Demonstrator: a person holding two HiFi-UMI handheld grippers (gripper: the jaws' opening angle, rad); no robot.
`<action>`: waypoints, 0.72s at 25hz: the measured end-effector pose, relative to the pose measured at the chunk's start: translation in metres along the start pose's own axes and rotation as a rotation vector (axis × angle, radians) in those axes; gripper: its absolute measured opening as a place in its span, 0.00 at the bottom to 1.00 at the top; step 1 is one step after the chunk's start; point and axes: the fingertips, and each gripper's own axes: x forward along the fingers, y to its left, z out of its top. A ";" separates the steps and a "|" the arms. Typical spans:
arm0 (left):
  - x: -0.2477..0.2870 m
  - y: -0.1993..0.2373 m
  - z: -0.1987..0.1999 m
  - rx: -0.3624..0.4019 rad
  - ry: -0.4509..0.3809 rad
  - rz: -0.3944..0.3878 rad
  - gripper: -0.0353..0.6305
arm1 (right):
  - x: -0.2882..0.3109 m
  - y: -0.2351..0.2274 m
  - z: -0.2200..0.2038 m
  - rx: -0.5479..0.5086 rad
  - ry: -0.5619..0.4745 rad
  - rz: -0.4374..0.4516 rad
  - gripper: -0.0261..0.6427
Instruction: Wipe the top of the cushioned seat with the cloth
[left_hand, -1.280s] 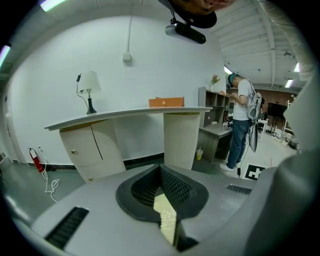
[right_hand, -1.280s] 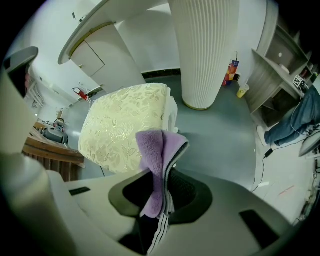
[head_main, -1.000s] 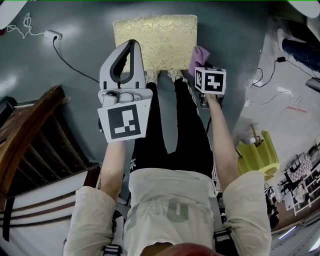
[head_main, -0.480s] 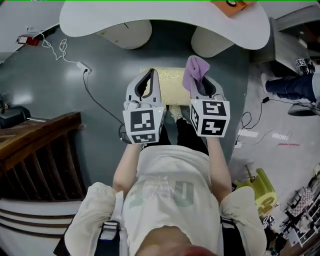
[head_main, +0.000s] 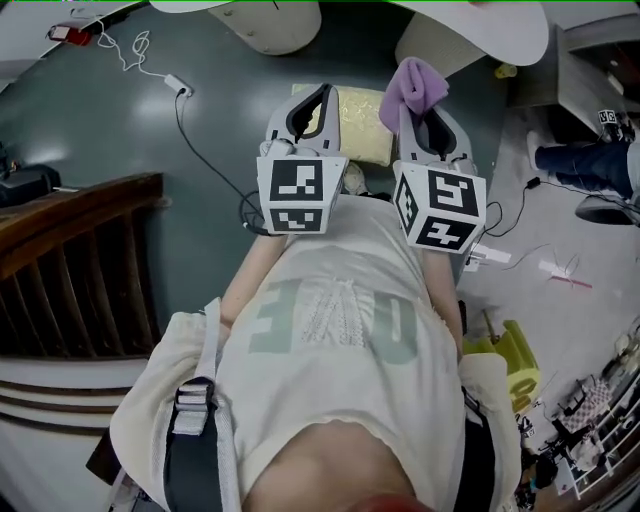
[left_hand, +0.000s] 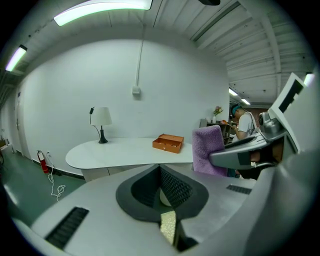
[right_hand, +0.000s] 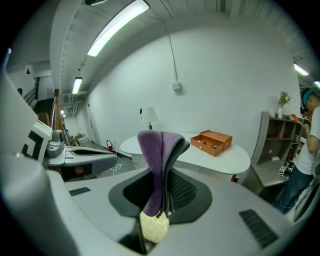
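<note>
Shirt (head_main: 330, 330) is seen nearest in the head view. Just beyond it, two tools are held level and side by side, well above the floor (head_main: 120, 140). The left hand-held gripper (head_main: 320, 95) is clenched on nothing, its jaws together. The right hand-held gripper (head_main: 422, 112) is clamped on the purple cloth (head_main: 418, 84), which is pinched upright between the pads and folded over their far tips.

Farther and lower, the cushioned seat (head_main: 362, 125) lies on the floor, shown between the two tools and glimpsed beneath each pair of jaws. The coming move is judged to turn on this drop: the seat is below and slightly left of the cloth, so the right tool must be lowered. The seat's long axis cannot be told, since its ends are covered. Farthest, a white table (left_hand: 125, 152) is seen.
</note>
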 end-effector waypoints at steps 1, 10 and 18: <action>-0.001 -0.001 -0.001 0.006 0.000 -0.002 0.06 | -0.001 0.001 0.000 -0.006 -0.002 0.003 0.17; 0.000 -0.004 0.006 0.029 -0.016 0.018 0.06 | -0.003 -0.002 0.003 -0.034 -0.017 0.026 0.17; -0.005 -0.005 0.001 0.020 -0.010 0.056 0.06 | -0.007 -0.001 -0.002 -0.012 -0.024 0.071 0.17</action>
